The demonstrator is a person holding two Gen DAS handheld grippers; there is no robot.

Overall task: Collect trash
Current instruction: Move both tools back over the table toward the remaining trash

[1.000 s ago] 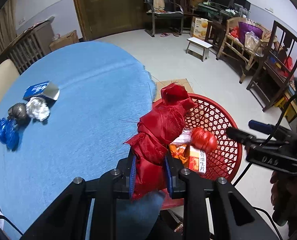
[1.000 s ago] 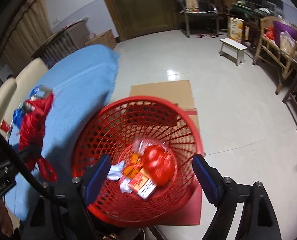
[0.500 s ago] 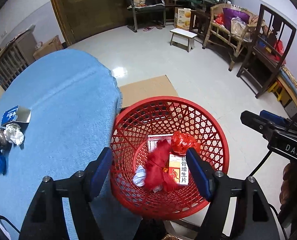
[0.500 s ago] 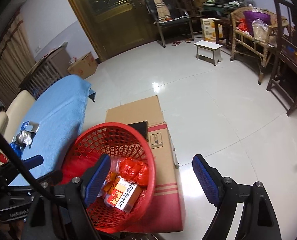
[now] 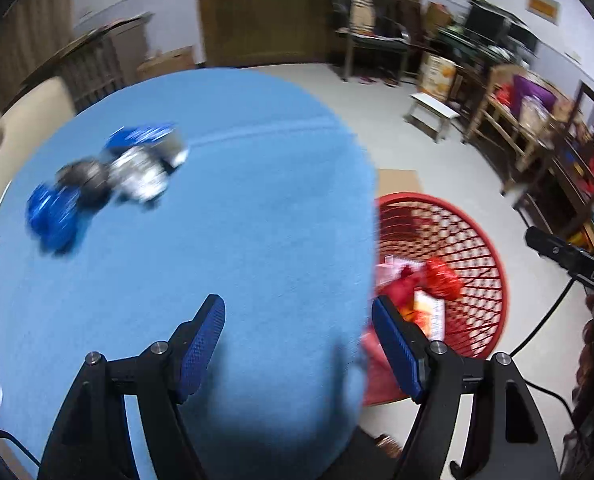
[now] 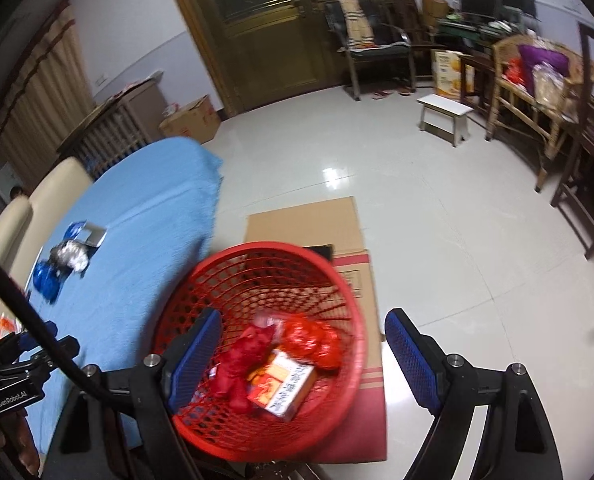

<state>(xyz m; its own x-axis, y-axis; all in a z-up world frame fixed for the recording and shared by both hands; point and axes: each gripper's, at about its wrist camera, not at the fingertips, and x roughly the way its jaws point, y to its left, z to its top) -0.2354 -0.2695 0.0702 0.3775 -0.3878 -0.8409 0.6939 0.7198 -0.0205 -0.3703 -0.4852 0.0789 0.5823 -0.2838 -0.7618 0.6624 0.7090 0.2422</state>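
Black tongs [image 5: 297, 344], blue textured pads [image 6: 411, 350], silver screws.

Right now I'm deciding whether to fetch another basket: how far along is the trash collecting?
Done: red cloth bundle, red bag and carton lie in the red basket. In hand: nothing; both grippers are open. Left: blue box, foil wad, dark ball and blue wrapper on the table.

Red mesh basket [image 6: 337, 288] upright on floor, just beside blue table [image 5: 237, 240] edge. Inside basket: red cloth bundle [image 6: 241, 364], crumpled red bag [image 6: 317, 340], orange-white box [image 6: 285, 388] lying tilted. On table, well apart from basket: blue wrapper [image 5: 53, 208], dark ball [image 5: 87, 178], foil wad [image 5: 141, 174], blue carton [image 5: 145, 136], clustered, touching.
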